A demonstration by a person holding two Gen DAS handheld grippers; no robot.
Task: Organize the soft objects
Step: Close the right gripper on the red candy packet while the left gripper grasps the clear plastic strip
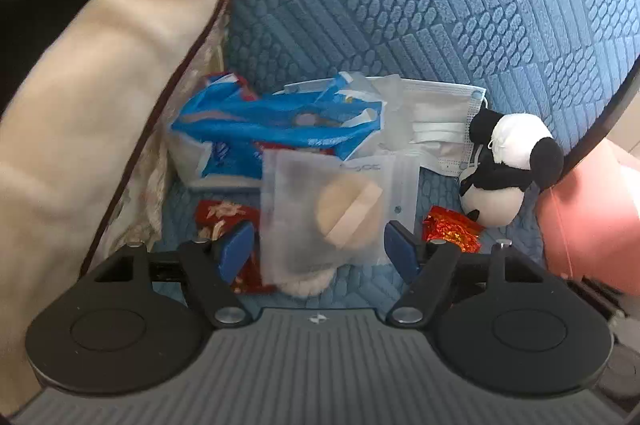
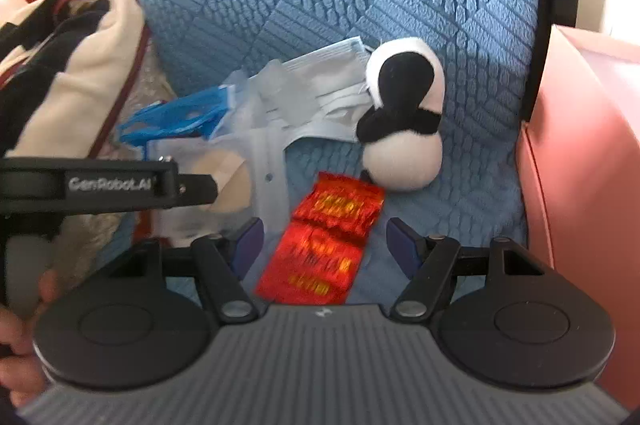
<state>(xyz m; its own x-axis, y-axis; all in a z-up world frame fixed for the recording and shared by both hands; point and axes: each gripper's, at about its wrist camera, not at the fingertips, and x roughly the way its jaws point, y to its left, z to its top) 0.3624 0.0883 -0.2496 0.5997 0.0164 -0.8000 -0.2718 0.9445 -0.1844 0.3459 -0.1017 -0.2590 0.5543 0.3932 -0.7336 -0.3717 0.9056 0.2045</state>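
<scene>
The left hand-held gripper (image 1: 320,249) is spread wide with its blue pads (image 1: 237,252) on either side of a frosted zip pouch (image 1: 320,201) holding a beige powder puff (image 1: 349,213); contact between pads and pouch cannot be confirmed. The right hand-held gripper (image 2: 325,245) is likewise spread wide, straddling a red foil packet (image 2: 326,241) that lies flat on the blue textured seat cushion (image 2: 472,193), its pads clear of the foil. Behind these items, a plush panda (image 2: 404,113) rests beside a pale blue face mask (image 2: 328,81) and a blue tissue pack (image 1: 276,129), with a pink box (image 2: 592,161) at the cushion's right edge.
</scene>
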